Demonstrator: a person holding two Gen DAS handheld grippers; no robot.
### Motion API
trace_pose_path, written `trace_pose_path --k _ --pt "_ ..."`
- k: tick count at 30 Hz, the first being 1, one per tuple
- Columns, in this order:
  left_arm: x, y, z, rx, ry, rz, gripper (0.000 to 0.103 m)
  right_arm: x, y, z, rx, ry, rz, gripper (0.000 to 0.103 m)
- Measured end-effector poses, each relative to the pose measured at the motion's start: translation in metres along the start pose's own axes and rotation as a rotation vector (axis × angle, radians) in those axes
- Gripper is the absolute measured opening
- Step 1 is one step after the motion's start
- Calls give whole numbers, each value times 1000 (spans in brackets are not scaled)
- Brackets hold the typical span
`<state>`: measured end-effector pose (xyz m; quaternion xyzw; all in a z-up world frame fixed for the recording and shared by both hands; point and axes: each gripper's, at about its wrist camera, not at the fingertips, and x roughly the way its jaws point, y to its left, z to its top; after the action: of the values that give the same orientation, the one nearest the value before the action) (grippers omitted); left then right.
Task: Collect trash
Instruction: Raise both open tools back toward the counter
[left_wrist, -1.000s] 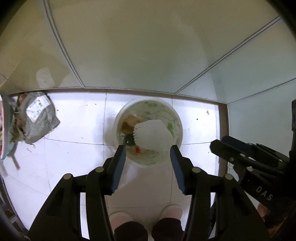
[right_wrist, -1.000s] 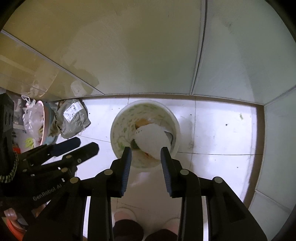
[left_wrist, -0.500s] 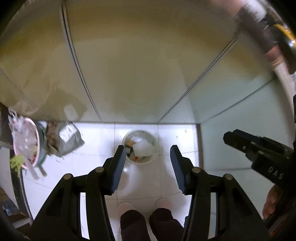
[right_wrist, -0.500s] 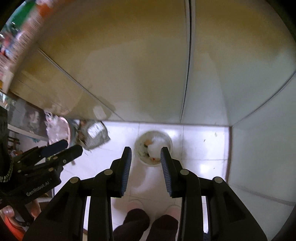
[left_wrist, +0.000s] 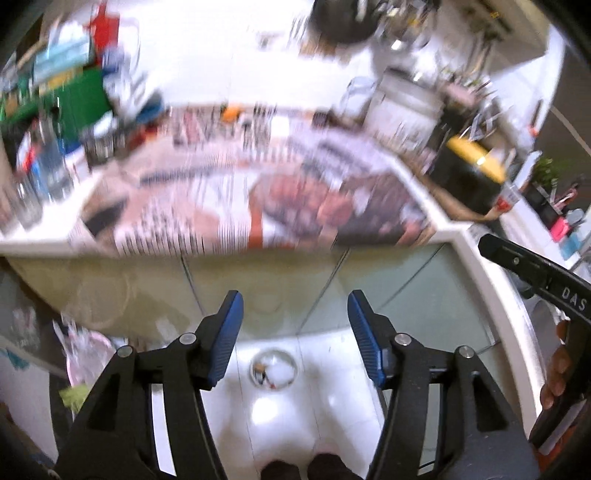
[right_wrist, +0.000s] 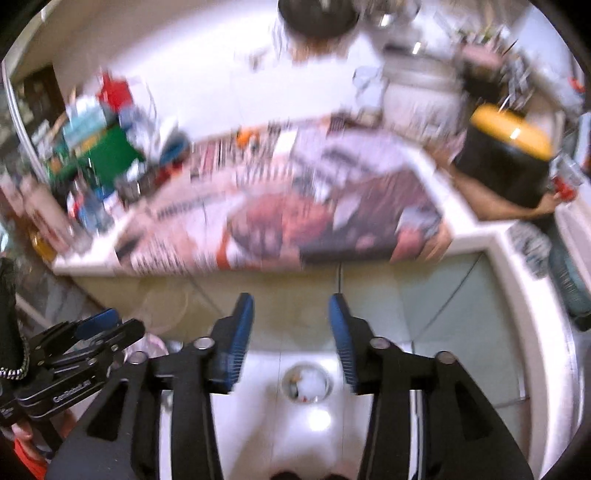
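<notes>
Far below the empty, opening left hand-held gripper (left_wrist: 293, 314) sits the trash bin (left_wrist: 273, 371).

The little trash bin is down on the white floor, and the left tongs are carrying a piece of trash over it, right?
Not quite. The trash bin is down on the white floor, but the left tongs carry nothing: they are opening, with only bare space between their blue pads, as the left wrist view shows.

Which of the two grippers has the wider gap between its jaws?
The left gripper. Its blue-padded jaws stand clearly farther apart than those of the right gripper. Both pairs are opening with nothing between them, high above the trash bin on the floor.
</notes>
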<state>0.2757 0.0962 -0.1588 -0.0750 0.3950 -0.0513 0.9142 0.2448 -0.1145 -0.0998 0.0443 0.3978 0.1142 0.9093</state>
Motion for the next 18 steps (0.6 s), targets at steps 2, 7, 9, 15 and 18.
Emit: trace_pose_path --k 2,7,9,15,18 --pt "-27 -3 15 34 -57 3 64 -23 6 10 1 -58 -24 45" --pt "-81 -11 30 76 -212 38 101 -68 18 23 4 -198 -80 73" --pt "-93 -15 36 83 -245 46 102 -77 22 25 1 -237 -105 81" --pt "-98 -16 53 102 -265 38 102 -83 20 37 18 -293 -113 93" --pt "-86 -18 65 112 -261 39 102 -75 17 47 10 -296 -113 93"
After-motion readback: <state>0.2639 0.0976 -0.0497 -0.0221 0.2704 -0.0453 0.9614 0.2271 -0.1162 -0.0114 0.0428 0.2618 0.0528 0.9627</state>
